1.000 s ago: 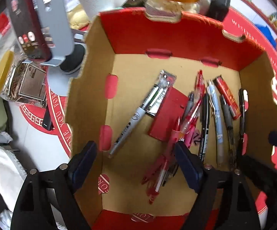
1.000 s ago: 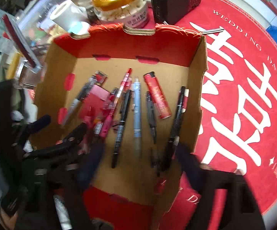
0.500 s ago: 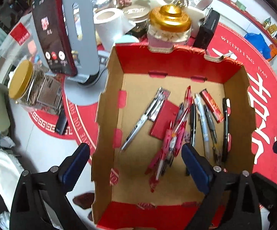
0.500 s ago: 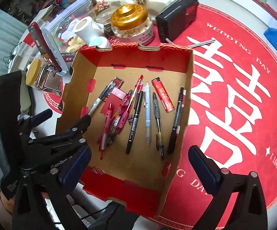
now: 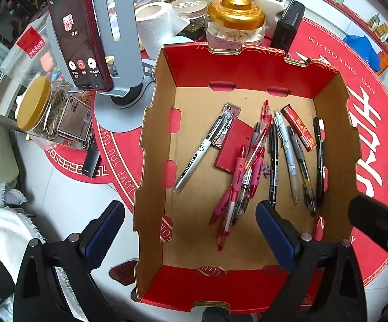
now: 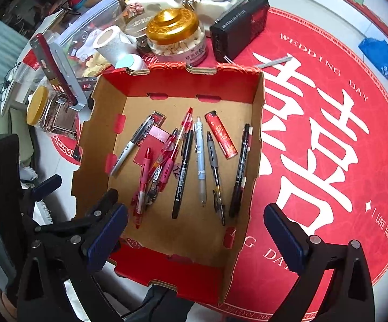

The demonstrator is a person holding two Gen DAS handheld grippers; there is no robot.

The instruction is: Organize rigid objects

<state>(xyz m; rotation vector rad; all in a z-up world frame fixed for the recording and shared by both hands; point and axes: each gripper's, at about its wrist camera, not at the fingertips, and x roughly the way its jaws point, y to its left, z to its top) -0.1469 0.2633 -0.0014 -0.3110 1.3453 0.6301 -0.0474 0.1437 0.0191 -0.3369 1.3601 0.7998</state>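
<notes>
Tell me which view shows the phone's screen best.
The left wrist view: the phone faces that camera on its grey stand, so the call screen and its buttons show. The right wrist view catches the phone nearly edge-on, small, with the screen unreadable.

Both grippers point steeply down, side by side. The left gripper [image 5: 189, 230] has just been opening; its jaws stand wide with nothing between the pads, fingers at 7 and 5 o'clock. The right gripper [image 6: 195, 237] likewise has just been opening, gaping wide and empty.
</notes>
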